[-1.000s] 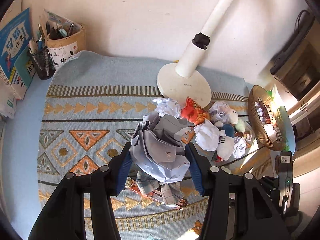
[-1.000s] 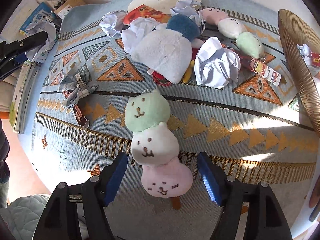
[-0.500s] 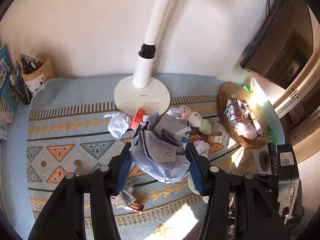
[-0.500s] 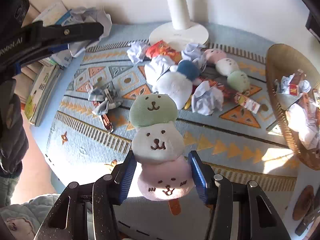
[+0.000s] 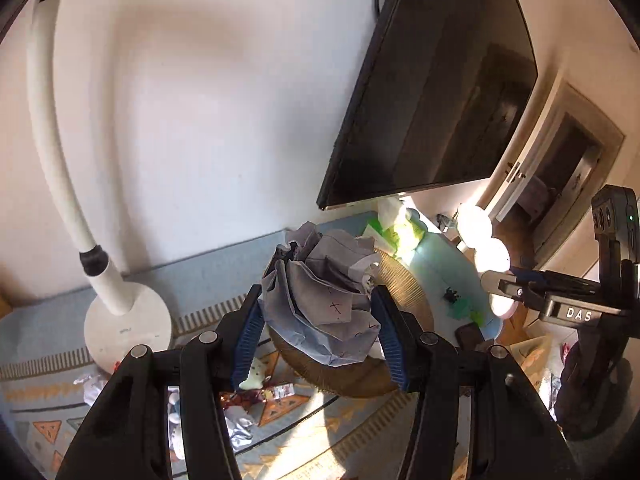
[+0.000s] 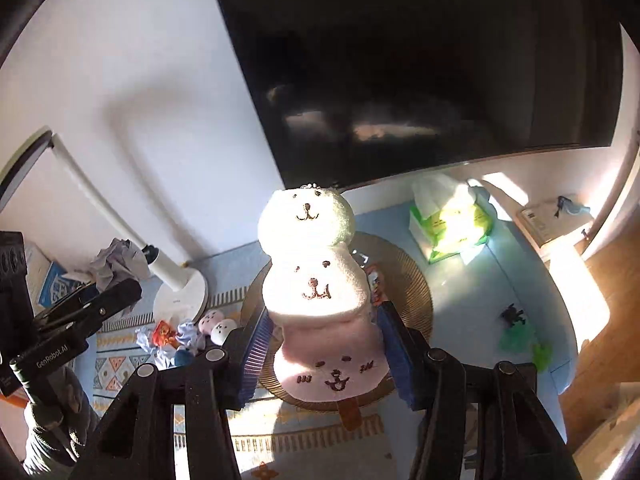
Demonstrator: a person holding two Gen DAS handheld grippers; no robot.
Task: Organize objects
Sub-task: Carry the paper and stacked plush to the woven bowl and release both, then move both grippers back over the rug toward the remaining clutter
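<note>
My left gripper (image 5: 318,336) is shut on a large crumpled paper ball (image 5: 324,292), held up in the air in front of a round woven basket (image 5: 408,292). My right gripper (image 6: 326,356) is shut on a three-ball plush toy (image 6: 316,284) with green, white and pink faces, also lifted, with the same basket (image 6: 416,288) behind it. From the right wrist view the left gripper (image 6: 76,312) with its paper ball (image 6: 116,260) shows at the left. The right gripper (image 5: 560,300) shows at the right of the left wrist view.
A white lamp base (image 5: 128,328) and its curved arm (image 5: 52,120) stand at the back left. Small toys and paper scraps (image 6: 188,332) lie on the patterned mat (image 6: 120,364). A dark screen (image 5: 440,88) hangs on the wall. A green tissue pack (image 6: 452,220) sits behind the basket.
Both grippers have risen from the mat and swung right toward the basket, each keeping its load. The right gripper closed on the plush toy a second ago.
</note>
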